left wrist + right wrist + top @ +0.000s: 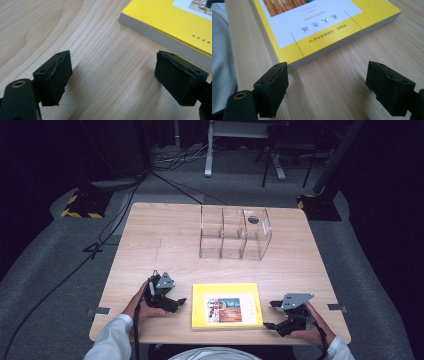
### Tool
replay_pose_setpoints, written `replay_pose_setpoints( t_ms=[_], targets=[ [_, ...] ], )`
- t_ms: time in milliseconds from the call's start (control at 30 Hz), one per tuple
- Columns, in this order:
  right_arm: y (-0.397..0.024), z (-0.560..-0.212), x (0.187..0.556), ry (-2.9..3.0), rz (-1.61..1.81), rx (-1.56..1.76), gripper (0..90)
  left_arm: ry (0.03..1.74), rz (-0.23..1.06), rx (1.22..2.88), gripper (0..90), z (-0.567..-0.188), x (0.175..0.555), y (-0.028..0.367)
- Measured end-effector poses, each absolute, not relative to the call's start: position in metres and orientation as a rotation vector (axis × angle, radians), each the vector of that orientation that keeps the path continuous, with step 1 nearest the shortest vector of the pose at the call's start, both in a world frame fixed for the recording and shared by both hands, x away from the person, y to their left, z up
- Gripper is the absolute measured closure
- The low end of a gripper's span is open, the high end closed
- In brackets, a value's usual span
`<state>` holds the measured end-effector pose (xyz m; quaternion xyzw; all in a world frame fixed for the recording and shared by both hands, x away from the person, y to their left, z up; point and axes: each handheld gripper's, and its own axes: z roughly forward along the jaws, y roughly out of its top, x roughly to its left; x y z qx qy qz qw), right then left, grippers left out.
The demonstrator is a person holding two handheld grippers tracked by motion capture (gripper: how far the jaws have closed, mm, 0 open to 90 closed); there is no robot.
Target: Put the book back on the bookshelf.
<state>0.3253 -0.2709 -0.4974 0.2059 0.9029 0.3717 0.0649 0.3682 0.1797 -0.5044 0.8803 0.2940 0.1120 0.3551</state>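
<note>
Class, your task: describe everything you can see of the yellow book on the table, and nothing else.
The yellow book lies flat and closed, cover up, near the front edge of the wooden table, between the two grippers. It looks like a paperback: a bright yellow cover with a white panel holding a small picture, dark printed characters, thin lines, and a pale grey block of page edges. Only the table touches it. The left gripper and right gripper rest beside it, jaws open, neither holding it.

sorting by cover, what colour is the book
Yellow, with a white picture panel; the book shows best in the high view.
</note>
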Motion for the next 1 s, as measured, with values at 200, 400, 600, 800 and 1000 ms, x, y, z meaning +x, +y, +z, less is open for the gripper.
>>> replay_pose_setpoints(
  t_ms=[200, 400, 600, 800, 1000],
  targets=[
    [-0.254, -0.497, 0.314, 2.750, 1.068, 0.535, 16.5, 0.705, 0.306, 2.286, 15.0, -0.504, 0.376, 0.179],
    [-0.244, -0.500, 0.320, 2.719, 1.079, 0.573, 15.2, 0.707, 0.266, 2.289, 14.8, -0.504, 0.385, 0.177],
    [-0.245, -0.500, 0.325, 2.714, 1.086, 0.571, 16.7, 0.672, 0.245, 2.294, 14.7, -0.504, 0.390, 0.166],
    [-0.257, -0.500, 0.337, 2.641, 1.089, 0.684, 22.6, 0.589, 0.143, 2.287, 14.9, -0.504, 0.388, 0.162],
    [-0.264, -0.500, 0.355, 2.556, 1.079, 0.787, 27.2, 0.566, 0.126, 2.289, 14.9, -0.504, 0.383, 0.157]
  ],
)
